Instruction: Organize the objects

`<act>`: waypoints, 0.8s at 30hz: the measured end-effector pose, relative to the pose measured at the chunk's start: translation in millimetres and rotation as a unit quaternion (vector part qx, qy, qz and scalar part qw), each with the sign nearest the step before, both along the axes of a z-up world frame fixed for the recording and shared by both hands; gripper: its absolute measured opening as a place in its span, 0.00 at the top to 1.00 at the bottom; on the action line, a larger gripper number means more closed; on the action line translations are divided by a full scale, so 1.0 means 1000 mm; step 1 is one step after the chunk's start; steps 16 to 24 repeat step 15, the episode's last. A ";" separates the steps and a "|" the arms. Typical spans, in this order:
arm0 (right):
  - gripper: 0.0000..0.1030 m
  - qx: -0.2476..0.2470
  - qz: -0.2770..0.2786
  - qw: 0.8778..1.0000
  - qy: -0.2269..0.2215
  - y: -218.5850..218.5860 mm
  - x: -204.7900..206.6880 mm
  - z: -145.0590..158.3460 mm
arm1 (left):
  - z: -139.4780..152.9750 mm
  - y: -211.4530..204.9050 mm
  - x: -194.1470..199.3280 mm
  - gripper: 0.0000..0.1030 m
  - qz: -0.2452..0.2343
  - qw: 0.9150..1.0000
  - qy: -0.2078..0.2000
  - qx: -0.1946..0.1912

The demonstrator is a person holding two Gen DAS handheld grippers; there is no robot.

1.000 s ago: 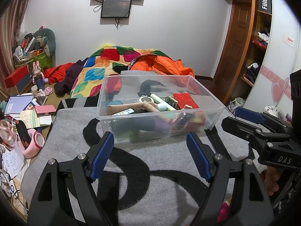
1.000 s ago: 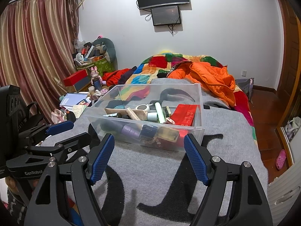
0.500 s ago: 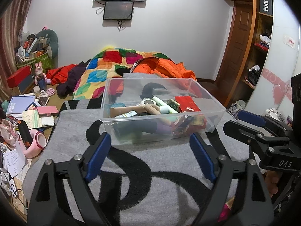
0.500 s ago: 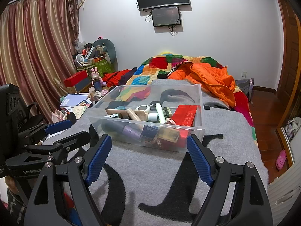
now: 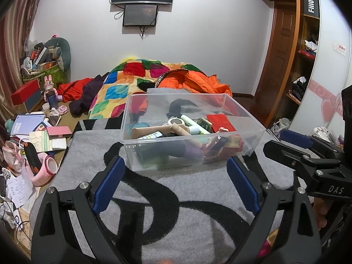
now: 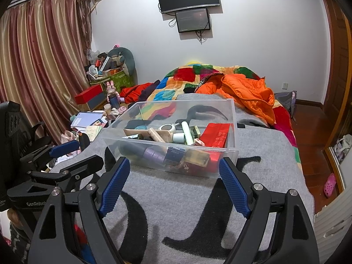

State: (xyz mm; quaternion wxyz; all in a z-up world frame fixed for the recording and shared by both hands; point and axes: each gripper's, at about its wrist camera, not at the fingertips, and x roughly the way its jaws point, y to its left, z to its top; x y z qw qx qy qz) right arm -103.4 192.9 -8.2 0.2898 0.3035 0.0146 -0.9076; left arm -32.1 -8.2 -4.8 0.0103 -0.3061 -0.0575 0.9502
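Well, both grippers hover spread and empty: left gripper (image 5: 176,176) has just been widening, right gripper (image 6: 173,176) too; the clear plastic bin (image 5: 189,140) of toiletries, perhaps, sits mid-frame on the grey blanket (image 5: 176,198).

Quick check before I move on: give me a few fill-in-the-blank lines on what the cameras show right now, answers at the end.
1. The clear plastic bin sits on a grey and ____ blanket.
2. Between the left gripper fingers there is ____.
3. The flat red packet lies ____ the bin.
4. The jacket heaped on the bed behind the bin is ____.

Missing words: black; nothing; inside; orange
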 end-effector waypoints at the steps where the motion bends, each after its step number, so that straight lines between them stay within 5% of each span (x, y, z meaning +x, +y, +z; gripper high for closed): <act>1: 0.21 0.000 0.000 1.000 0.000 0.000 0.000 0.000 | -0.001 0.001 -0.001 0.08 -0.005 1.000 -0.003 0.002; 24: 0.20 0.000 0.000 1.000 -0.006 -0.002 0.003 -0.003 | -0.002 0.002 0.003 0.07 0.003 1.000 0.003 -0.001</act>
